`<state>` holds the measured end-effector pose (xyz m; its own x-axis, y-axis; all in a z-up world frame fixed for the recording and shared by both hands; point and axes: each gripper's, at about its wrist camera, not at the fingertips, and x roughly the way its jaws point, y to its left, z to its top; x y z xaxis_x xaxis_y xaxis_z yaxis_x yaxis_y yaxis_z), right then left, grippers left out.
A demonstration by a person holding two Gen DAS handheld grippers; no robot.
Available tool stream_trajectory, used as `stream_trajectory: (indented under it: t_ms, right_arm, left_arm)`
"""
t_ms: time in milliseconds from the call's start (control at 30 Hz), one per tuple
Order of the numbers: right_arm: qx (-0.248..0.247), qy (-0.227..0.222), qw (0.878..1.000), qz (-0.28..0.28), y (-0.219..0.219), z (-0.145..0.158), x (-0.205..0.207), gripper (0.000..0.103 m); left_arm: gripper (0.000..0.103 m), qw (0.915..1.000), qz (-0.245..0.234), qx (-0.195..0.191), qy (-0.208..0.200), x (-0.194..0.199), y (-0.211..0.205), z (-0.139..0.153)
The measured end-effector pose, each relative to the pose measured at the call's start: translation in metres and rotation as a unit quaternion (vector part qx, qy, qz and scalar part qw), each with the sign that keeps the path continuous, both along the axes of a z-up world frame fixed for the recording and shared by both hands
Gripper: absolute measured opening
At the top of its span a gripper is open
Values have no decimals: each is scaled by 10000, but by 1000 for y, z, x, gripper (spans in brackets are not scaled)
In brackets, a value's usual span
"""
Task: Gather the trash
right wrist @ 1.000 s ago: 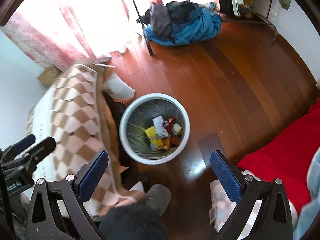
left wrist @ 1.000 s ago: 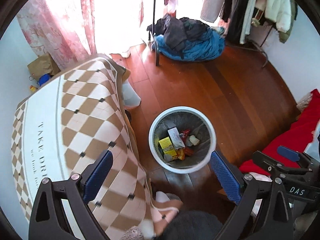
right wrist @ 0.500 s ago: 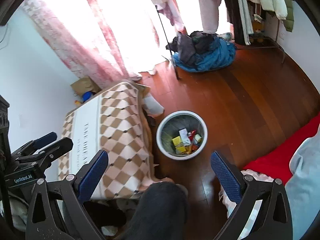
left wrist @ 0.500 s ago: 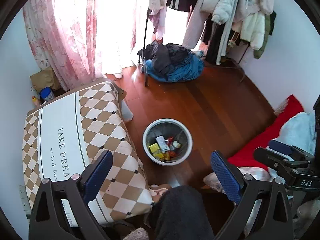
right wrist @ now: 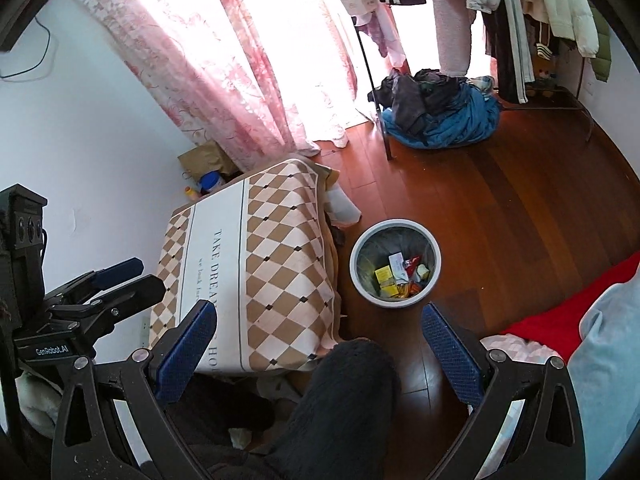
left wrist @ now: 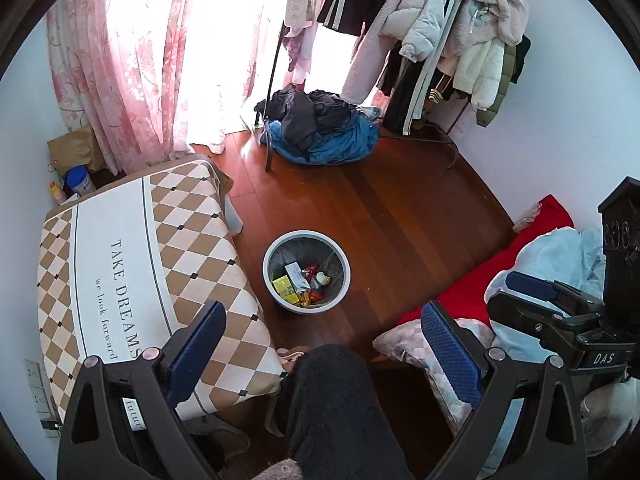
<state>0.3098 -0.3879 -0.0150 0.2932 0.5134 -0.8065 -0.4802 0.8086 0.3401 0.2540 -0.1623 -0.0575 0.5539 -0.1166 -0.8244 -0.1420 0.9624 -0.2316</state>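
A round white-rimmed bin (left wrist: 307, 272) (right wrist: 395, 263) stands on the wooden floor beside the table, lined in grey. Inside lie colourful wrappers and small boxes (left wrist: 302, 283) (right wrist: 400, 275), yellow, white and red. My left gripper (left wrist: 323, 346) hangs high above the floor, open, nothing between its blue pads. My right gripper (right wrist: 320, 340) is likewise open and empty, high over the table edge and the bin. Each gripper shows in the other's view, the right one (left wrist: 560, 320) and the left one (right wrist: 92, 300).
A low table with a checked cloth (left wrist: 132, 264) (right wrist: 256, 264) sits left of the bin. A person's dark-trousered leg (left wrist: 336, 408) is below the grippers. A blue clothes heap (left wrist: 320, 132), a garment rack (left wrist: 432, 40), pink curtains (left wrist: 120, 60) and red bedding (left wrist: 520, 248) ring the floor.
Both grippers have risen well away from the bin, which now looks smaller and farther off. More of the room, the table top and the rack has come into view. Both stay open.
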Motion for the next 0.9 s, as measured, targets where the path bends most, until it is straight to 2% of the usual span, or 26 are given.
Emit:
stream_trajectory:
  t_ms: [467, 900]
  right_arm:
    - [-96, 21, 9997, 208, 8, 10, -6, 103]
    - [-112, 25, 9997, 233, 11, 14, -7, 103]
  left_arm:
    - [100, 9998, 37, -192, -41, -11, 10, 9]
    - [103, 9998, 0, -182, -85, -11, 6, 11]
